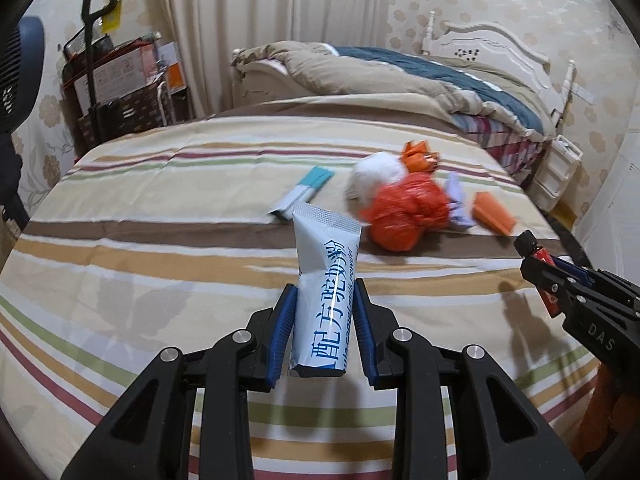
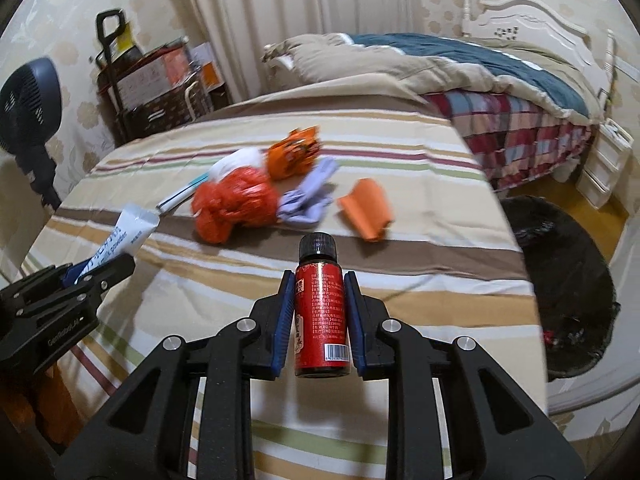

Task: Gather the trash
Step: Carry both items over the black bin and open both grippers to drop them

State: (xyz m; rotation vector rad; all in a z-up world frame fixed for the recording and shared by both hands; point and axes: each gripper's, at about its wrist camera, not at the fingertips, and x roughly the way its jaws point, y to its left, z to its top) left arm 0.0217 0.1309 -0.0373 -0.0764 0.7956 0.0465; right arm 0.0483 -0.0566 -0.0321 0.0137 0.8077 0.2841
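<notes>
My left gripper (image 1: 325,286) is shut on a white and blue milk powder sachet (image 1: 324,280), held above the striped table cloth (image 1: 160,264). My right gripper (image 2: 316,278) is shut on a small red bottle (image 2: 320,308) with a black cap. Further back on the cloth lies a trash pile: an orange plastic bag (image 2: 234,204), a white wad (image 1: 376,174), an orange wrapper (image 2: 294,152), a lilac crumpled paper (image 2: 308,200), an orange carton (image 2: 366,208) and a teal and white packet (image 1: 304,190). Each gripper shows in the other's view, the right one (image 1: 532,252) and the left one (image 2: 116,256).
A black bin bag (image 2: 560,284) stands open on the floor right of the table. A bed (image 2: 480,76) with bedding lies behind. A fan (image 2: 28,104) and a cart of boxes (image 2: 152,84) stand at the back left. White drawers (image 2: 604,168) are at far right.
</notes>
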